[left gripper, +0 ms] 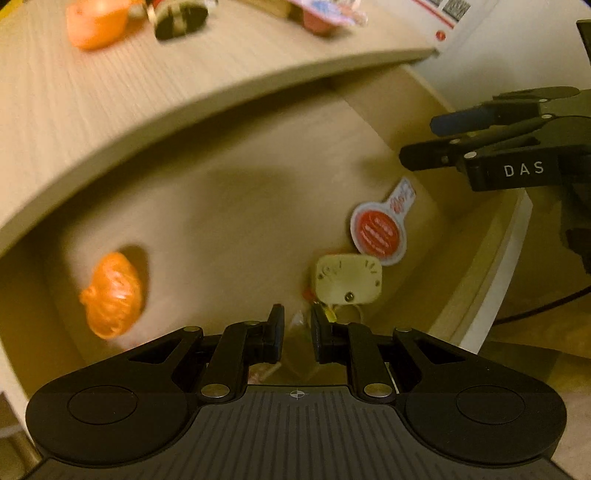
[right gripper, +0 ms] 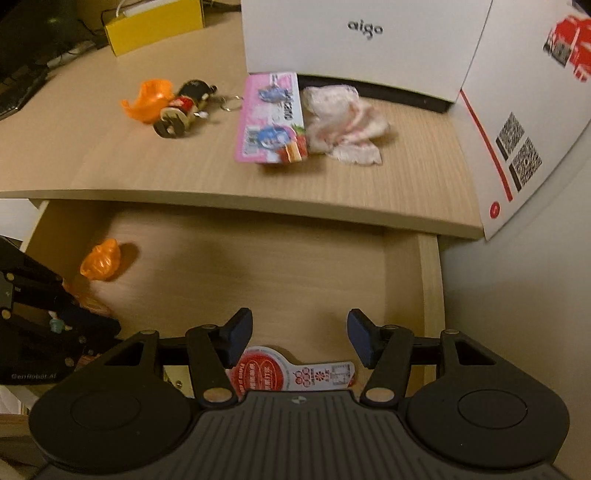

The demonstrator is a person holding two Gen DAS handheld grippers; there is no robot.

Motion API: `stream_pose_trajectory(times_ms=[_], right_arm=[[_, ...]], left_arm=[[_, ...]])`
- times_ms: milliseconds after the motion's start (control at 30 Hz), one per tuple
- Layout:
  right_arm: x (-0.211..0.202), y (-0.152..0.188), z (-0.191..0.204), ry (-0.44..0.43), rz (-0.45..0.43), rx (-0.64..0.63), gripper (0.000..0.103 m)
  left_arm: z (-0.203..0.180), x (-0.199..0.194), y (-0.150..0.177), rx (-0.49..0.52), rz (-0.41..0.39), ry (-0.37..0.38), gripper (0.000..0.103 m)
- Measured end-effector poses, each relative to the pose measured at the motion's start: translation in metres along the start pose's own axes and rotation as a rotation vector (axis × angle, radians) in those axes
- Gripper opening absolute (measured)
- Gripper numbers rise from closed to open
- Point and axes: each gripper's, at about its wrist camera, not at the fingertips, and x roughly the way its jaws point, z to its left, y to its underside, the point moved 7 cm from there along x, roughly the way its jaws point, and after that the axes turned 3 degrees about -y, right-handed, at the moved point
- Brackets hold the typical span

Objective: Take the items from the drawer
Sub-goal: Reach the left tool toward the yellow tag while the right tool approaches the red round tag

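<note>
The drawer (left gripper: 229,206) stands pulled out under the desk top. On its floor lie a crumpled orange wrapper (left gripper: 110,295), a red-and-white round label (left gripper: 380,229) and a cream square piece (left gripper: 349,280). My left gripper (left gripper: 297,332) is low in the drawer, its fingers almost together on a clear plastic packet (left gripper: 298,323). My right gripper (right gripper: 301,338) is open, hovering over the red-and-white label (right gripper: 266,373) near the drawer's right wall. From the left wrist view the right gripper (left gripper: 421,140) comes in from the right. The orange wrapper (right gripper: 101,260) lies at the drawer's left.
The desk top (right gripper: 184,166) carries an orange cup (right gripper: 147,98), a keychain figure (right gripper: 184,109), a pink packet (right gripper: 271,118) and a crumpled white cloth (right gripper: 343,122). A white box (right gripper: 362,40) and a yellow box (right gripper: 153,26) stand behind. The drawer's right wall (right gripper: 430,288) is close.
</note>
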Motion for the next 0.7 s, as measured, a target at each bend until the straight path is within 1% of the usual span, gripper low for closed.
stream_pose_trajectory(times_ms=[100,233,400,467,533,567,633,700], right_arm=[[0.007,0.004,-0.001,-0.003,0.026,0.000,0.058],[0.013,0.007,0.001,0.000,0.055,-0.015,0.058],[0.020,0.011,-0.001,0.009,0.076,-0.028,0.060],[0.021,0.011,-0.004,0.013,0.082,-0.024,0.060],[0.023,0.012,-0.007,0.018,0.086,-0.020,0.060],[0.023,0.012,-0.008,0.020,0.087,-0.021,0.060],[0.023,0.012,-0.010,0.023,0.087,-0.017,0.060],[0.022,0.011,-0.012,0.027,0.082,-0.017,0.060]], left_arm=[[-0.001,0.012,0.001,-0.020,0.047,0.017,0.017],[-0.003,0.029,0.000,-0.037,0.104,0.020,0.017],[-0.002,0.043,-0.008,-0.067,0.134,0.009,0.016],[0.001,0.046,-0.014,-0.076,0.127,-0.013,0.015],[0.003,0.046,-0.019,-0.096,0.099,-0.024,0.015],[0.005,0.046,-0.022,-0.102,0.083,-0.039,0.015],[0.011,0.043,-0.027,-0.105,0.038,-0.094,0.015],[0.017,0.035,-0.030,-0.114,0.003,-0.115,0.017]])
